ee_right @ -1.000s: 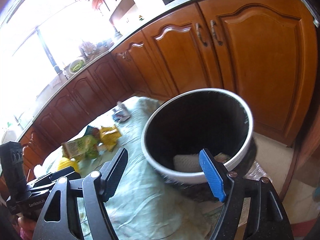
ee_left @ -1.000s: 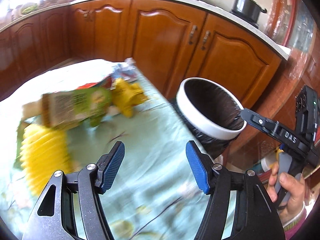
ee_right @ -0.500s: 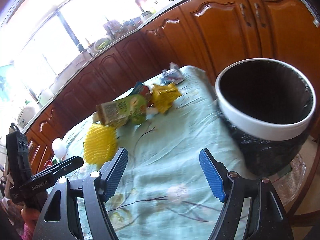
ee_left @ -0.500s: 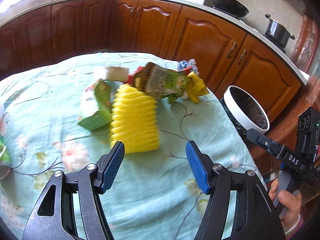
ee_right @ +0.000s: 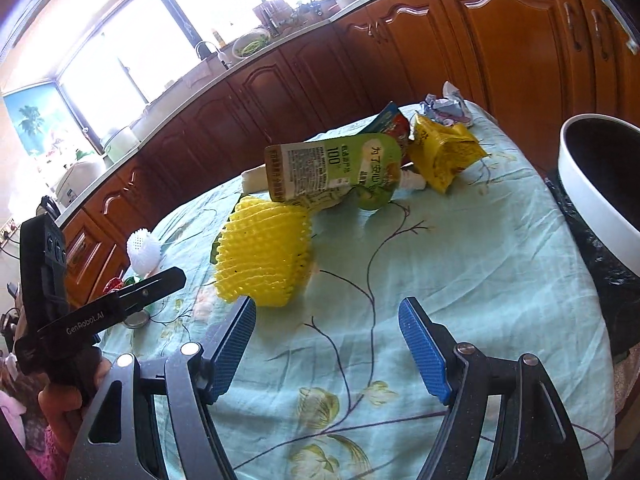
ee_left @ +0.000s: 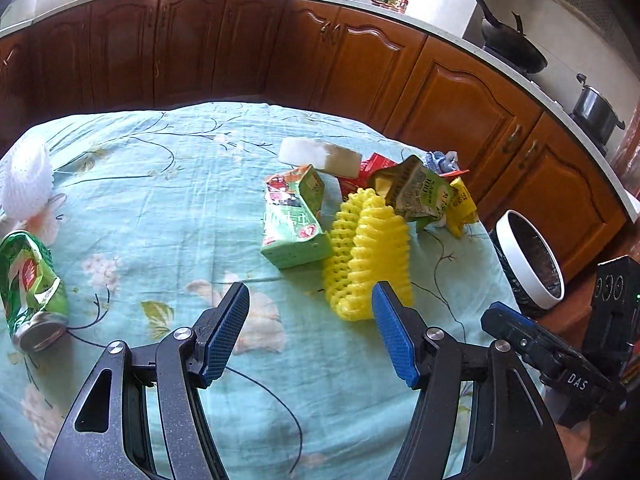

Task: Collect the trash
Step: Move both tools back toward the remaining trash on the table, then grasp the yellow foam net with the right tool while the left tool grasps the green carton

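- Left wrist view shows your left gripper (ee_left: 310, 332) with fingers wide and empty, hovering over the floral teal cloth on the desk (ee_left: 168, 184); your right gripper (ee_right: 328, 344) is equally wide and empty.
- You seem between pickups: both tools face the litter, none gripped.
- Next move, I judge: reach to the yellow foam mesh fruit sleeve (ee_left: 370, 256) at 12 o'clock of the left fingers, nearest and soft, so close gently.
- The white-rimmed bin with black liner (ee_left: 530, 258) waits at 3 o'clock, off the desk edge.
- Count: one green carton (ee_left: 294, 220), one crushed green can (ee_left: 30, 284), one green juice pouch (ee_right: 336, 170), one yellow wrapper (ee_right: 444, 152), one white foam net (ee_left: 26, 186), one yellow sleeve.
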`<state>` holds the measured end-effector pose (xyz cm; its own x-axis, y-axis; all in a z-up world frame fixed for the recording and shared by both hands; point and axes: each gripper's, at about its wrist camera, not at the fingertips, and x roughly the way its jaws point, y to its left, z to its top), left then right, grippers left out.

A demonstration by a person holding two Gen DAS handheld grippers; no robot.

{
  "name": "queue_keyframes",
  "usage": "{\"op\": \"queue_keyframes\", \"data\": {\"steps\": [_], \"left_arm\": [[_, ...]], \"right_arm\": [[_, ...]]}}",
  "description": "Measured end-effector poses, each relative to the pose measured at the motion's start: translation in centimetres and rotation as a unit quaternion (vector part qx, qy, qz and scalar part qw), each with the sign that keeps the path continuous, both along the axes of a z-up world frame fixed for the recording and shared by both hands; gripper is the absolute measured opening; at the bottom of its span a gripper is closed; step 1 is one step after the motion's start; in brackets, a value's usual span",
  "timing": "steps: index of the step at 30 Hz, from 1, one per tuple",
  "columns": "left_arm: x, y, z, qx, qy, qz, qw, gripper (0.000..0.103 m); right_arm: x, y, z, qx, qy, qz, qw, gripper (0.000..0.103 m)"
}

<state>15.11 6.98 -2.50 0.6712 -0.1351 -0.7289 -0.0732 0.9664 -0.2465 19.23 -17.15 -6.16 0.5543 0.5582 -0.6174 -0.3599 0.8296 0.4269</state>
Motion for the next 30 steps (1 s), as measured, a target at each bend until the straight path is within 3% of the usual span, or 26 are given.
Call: {"op": "queue_keyframes", "data": {"steps": [9,17,19,22,30], "left_arm": [[1.5,1.3,-0.8,-0.009,0.008,0.014,0.9998,0.065],[3.6,1.5,-1.0,-0.009,0.017,0.004,0.9998,0.065],[4.1,1.4,-1.2,-0.010,0.020,-0.001,0.9997,0.065],[5.1,1.3,-1.7,-0.011,0.028,-0.005,0.9995,0.065],[7.2,0.9,-2.3,-0.012,0.036,-0.009,0.9993,0.065]], "right_arm": [[1.7,2.7,-0.9,0.012,0.022,0.033,0.999,0.073],[3.8,5.2,-1.8,0.017,0.049,0.065,0.997,0.046],[4.2,5.6,-2.2,0.015,0.057,0.073,0.996,0.028],[4.0,5.6,-2.3,0.015,0.055,0.079,0.995,0.017],[3.0,1.5,-1.2,0.004,0.036,0.046,0.998,0.012]]}}
